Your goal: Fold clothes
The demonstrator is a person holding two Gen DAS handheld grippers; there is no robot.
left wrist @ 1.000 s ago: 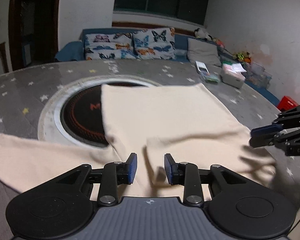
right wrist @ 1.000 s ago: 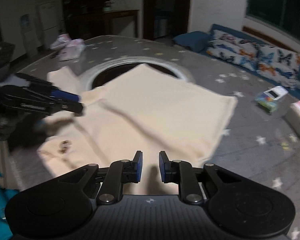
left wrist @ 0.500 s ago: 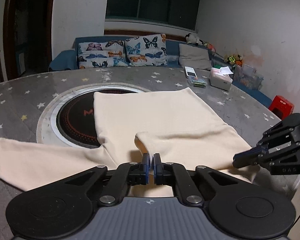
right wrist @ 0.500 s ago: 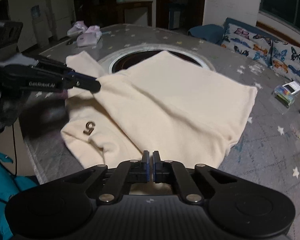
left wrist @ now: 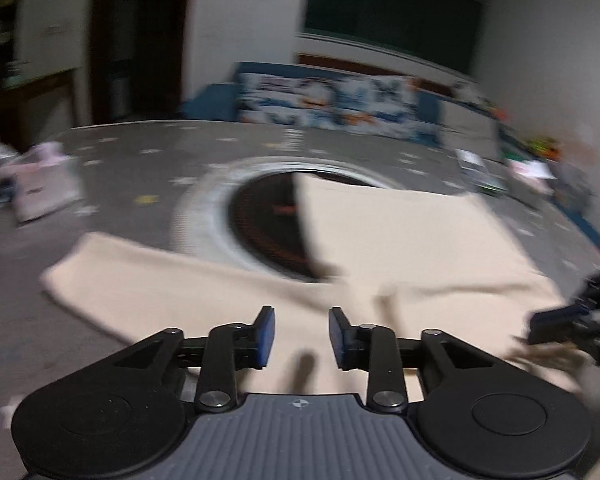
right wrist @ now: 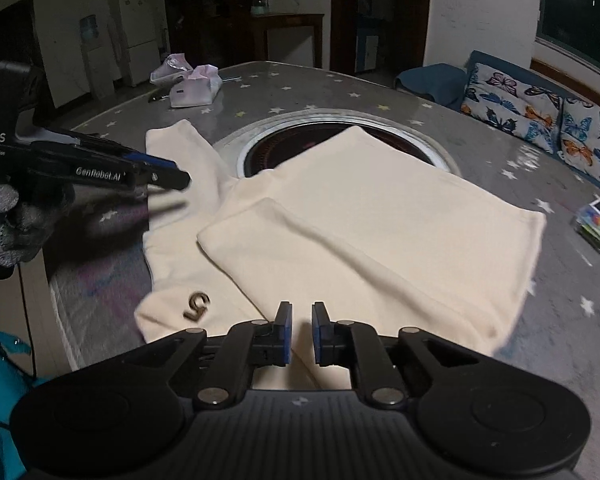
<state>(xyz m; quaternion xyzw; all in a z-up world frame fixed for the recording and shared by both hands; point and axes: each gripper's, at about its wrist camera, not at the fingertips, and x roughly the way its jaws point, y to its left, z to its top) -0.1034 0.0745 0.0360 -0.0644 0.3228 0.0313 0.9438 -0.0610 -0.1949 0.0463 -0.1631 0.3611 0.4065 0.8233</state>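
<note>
Half a second ago both sets of jaws were together at the cream sweatshirt (right wrist: 380,216). Now the left gripper (left wrist: 298,336) and right gripper (right wrist: 301,332) both stand apart and empty. The sweatshirt lies on the desk (right wrist: 440,120), one sleeve (right wrist: 340,248) folded across its body; that fold appears set.

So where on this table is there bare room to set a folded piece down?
Bare grey table lies between the tissue pack and the round inset, and right of the cream garment, before the small box. The near middle is crowded: garment, both grippers.
</note>
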